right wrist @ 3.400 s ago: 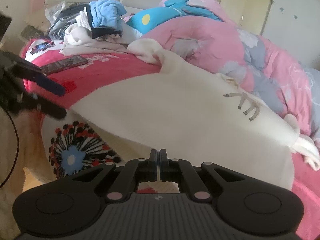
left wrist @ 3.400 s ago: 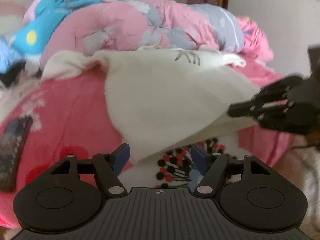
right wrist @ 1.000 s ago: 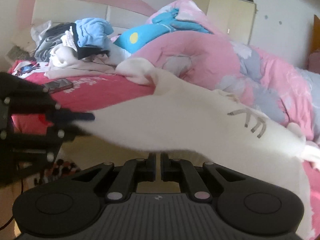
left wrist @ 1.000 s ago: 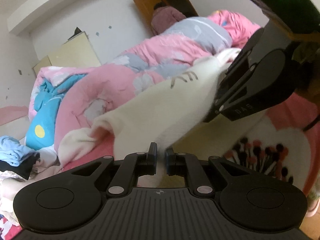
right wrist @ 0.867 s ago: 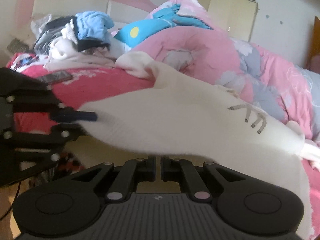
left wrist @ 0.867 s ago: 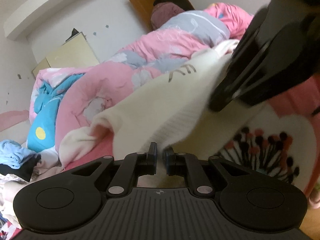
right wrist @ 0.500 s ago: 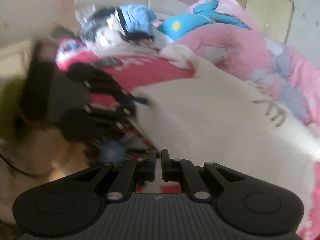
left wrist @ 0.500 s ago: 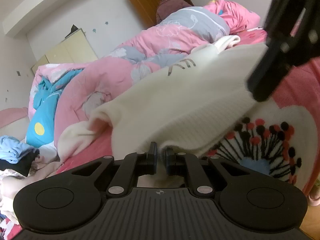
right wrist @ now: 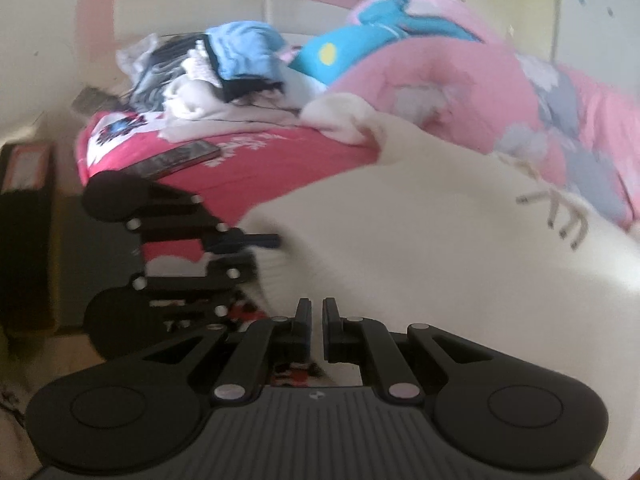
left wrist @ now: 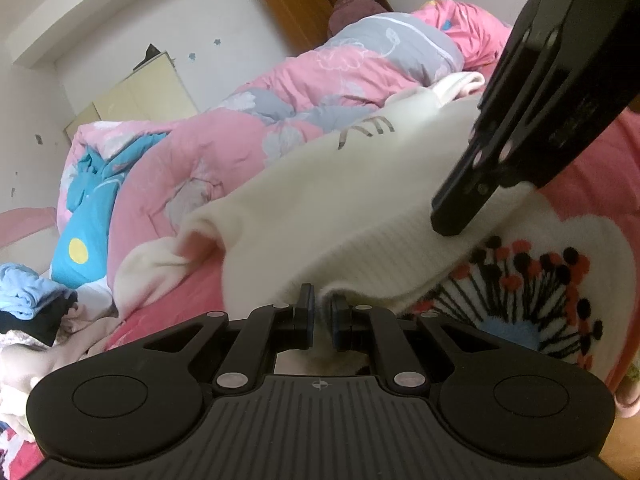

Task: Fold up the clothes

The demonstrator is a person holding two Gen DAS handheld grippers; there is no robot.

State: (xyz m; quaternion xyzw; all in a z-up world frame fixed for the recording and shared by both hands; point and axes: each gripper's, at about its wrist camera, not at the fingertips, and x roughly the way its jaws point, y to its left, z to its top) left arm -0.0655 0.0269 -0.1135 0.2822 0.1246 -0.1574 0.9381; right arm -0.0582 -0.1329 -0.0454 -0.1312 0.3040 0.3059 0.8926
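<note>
A cream sweater (left wrist: 320, 216) with a grey stitched mark lies spread across the bed, its ribbed hem toward me. My left gripper (left wrist: 320, 307) is shut on that hem at the near edge. In the right wrist view it shows as the left gripper (right wrist: 272, 240), coming in from the left and pinching the cloth's edge. My right gripper (right wrist: 317, 312) is shut on the sweater (right wrist: 440, 248) further along the hem. From the left wrist view the right gripper (left wrist: 452, 218) reaches down from the upper right onto the cloth.
A pink and grey quilt (left wrist: 224, 152) is bunched behind the sweater. The red bedsheet (right wrist: 280, 160) has a flower print (left wrist: 532, 280) at the bed's edge. A pile of clothes (right wrist: 224, 68) and a dark phone (right wrist: 176, 160) lie near the headboard. A wooden door (left wrist: 296, 8) stands beyond.
The right gripper has swung away from the left wrist camera, tilting downward with the hem. The sweater's near edge has dropped from mid-air toward the bed's edge. The left gripper has stayed put.
</note>
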